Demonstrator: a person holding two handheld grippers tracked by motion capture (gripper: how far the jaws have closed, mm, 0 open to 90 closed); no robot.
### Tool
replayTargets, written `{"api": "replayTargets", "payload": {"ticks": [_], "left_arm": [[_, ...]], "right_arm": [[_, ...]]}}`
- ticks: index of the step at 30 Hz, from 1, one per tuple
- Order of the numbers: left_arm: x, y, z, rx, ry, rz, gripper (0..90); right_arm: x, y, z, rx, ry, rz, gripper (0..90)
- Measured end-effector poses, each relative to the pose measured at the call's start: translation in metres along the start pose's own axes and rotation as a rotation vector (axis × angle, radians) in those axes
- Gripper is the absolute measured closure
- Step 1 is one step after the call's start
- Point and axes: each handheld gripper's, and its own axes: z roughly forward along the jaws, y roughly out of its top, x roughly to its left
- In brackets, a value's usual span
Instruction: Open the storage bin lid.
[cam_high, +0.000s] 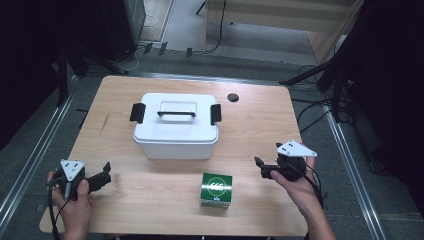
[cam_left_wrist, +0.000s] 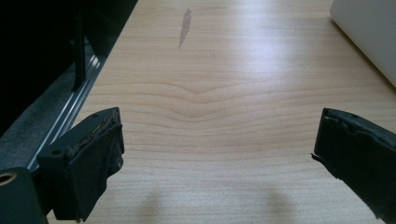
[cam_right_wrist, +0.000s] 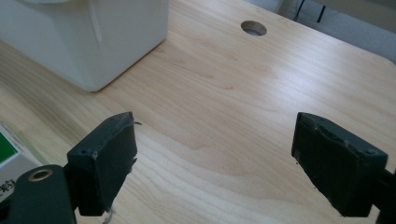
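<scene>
Green box (cam_right_wrist: 5, 154) cut off, edge-on.

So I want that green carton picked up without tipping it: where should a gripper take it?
Probably the green carton by its two upright side faces, coming down from above: it stands square with flat sides, and the right gripper, jaws open, is nearest.

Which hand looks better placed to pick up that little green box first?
Probably the right. The right gripper hangs open just beside the green box, which shows at the edge of its own view. The left gripper, also open, faces bare table farther away.
</scene>
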Motion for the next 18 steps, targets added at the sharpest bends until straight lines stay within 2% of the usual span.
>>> {"api": "replayTargets", "payload": {"ticks": [2,3,5,10,13,15,18], "left_arm": [[-0.001,0.0,0.0,-0.001,0.001,0.001,2.3],[-0.001,0.0,0.0,0.002,-0.002,0.002,2.3],[-0.001,0.0,0.001,0.008,-0.001,0.007,2.3],[-0.001,0.0,0.003,0.029,-0.009,0.007,2.3],[-0.001,0.001,0.005,0.041,-0.01,0.0,2.3],[-0.002,0.002,0.006,0.054,0.007,0.006,2.3],[-0.002,0.002,0.006,0.048,0.014,0.0,2.3]], "right_arm": [[-0.002,0.008,0.002,0.012,0.009,-0.03,14.1],[-0.002,0.008,0.002,0.012,0.009,-0.03,14.1],[-0.005,0.021,0.005,0.029,0.024,-0.066,14.2],[-0.01,0.038,0.01,0.034,0.066,-0.092,15.4],[-0.01,0.054,0.015,0.044,0.081,-0.142,15.9],[-0.007,0.066,0.02,0.055,0.104,-0.19,15.9],[-0.004,0.075,0.024,0.068,0.132,-0.218,16.0]]}}
